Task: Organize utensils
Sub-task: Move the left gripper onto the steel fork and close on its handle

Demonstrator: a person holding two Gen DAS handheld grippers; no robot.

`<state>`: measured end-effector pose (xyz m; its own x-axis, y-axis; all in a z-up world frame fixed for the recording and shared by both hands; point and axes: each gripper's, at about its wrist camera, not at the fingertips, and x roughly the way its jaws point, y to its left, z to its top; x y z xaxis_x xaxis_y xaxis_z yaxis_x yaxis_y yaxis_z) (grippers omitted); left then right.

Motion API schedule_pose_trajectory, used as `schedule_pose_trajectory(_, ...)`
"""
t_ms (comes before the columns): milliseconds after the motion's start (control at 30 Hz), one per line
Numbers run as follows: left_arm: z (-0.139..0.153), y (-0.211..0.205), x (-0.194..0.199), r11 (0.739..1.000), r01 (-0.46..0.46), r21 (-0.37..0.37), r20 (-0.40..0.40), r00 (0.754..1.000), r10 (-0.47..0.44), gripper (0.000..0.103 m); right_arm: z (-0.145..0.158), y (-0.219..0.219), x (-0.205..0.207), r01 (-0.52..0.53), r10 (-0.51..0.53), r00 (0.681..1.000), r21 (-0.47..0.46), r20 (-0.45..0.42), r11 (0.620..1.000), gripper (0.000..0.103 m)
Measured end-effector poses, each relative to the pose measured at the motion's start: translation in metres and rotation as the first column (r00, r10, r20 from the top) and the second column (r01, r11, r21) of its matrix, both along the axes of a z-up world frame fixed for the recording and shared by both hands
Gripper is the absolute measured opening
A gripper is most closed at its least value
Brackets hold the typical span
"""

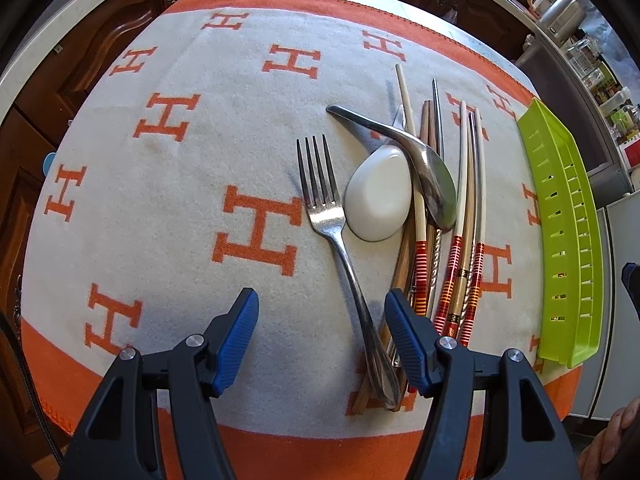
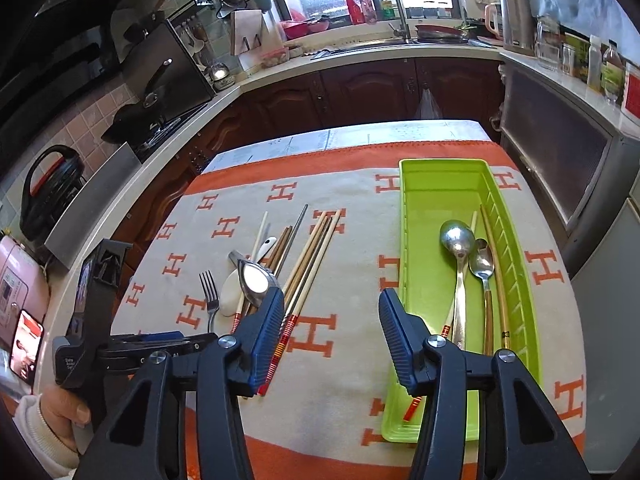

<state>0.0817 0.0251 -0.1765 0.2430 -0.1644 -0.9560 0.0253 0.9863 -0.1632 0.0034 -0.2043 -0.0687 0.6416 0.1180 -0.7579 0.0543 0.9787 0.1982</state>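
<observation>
On the orange-and-grey H-pattern cloth (image 1: 160,200) lie a metal fork (image 1: 324,208), a white ceramic spoon (image 1: 378,196), a metal spoon (image 1: 424,172) and several chopsticks (image 1: 464,240) in a loose pile. My left gripper (image 1: 320,300) hovers open over the fork's handle, which runs just inside its right finger, untouched. My right gripper (image 2: 331,300) is open and empty above the cloth, between the pile (image 2: 304,264) and the green slotted tray (image 2: 424,200). Inside the tray are a large spoon (image 2: 458,240), a small spoon (image 2: 484,264) and chopsticks (image 2: 498,280).
The tray sits along the table's right side, close to a cabinet (image 2: 560,152). A hand (image 2: 60,404) holds the left tool at the table's left edge, beside a phone (image 2: 26,346). Kitchen counters with a sink (image 2: 396,40) and stove (image 2: 160,120) ring the table.
</observation>
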Motion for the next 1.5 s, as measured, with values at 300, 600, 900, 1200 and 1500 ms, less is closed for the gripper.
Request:
schedule_pose_trajectory(300, -0.005, -0.029, 0.004, 0.985, 0.046, 0.167, 0.023, 0.998, -0.051, 0.06, -0.003, -0.003, -0.003, -0.011, 0.012, 1.0, 0.022, -0.015, 1.0, 0.052)
schedule_pose_trajectory(600, 0.0, -0.022, 0.007, 0.99, 0.034, 0.14, 0.033, 0.999, -0.039, 0.005, -0.01, -0.008, -0.003, -0.001, 0.002, 0.999, 0.046, -0.04, 0.999, 0.052)
schedule_pose_trajectory(900, 0.001, 0.024, 0.002, 0.999, -0.044, -0.009, 0.012, 0.999, 0.045, 0.003, -0.012, 0.002, -0.001, -0.032, 0.033, 0.998, 0.027, -0.045, 0.999, 0.052)
schedule_pose_trajectory(1200, -0.004, 0.086, -0.002, 0.976, -0.127, -0.176, 0.018, 0.991, 0.132, 0.003, -0.015, 0.024, 0.003, -0.08, 0.08, 0.994, 0.002, -0.071, 0.997, 0.052)
schedule_pose_trajectory(1500, 0.0, 0.107, -0.009, 0.959, -0.133, -0.251, 0.06, 0.986, 0.153, 0.003, -0.028, 0.058, 0.034, -0.172, 0.167, 0.981, -0.053, -0.097, 0.984, 0.052)
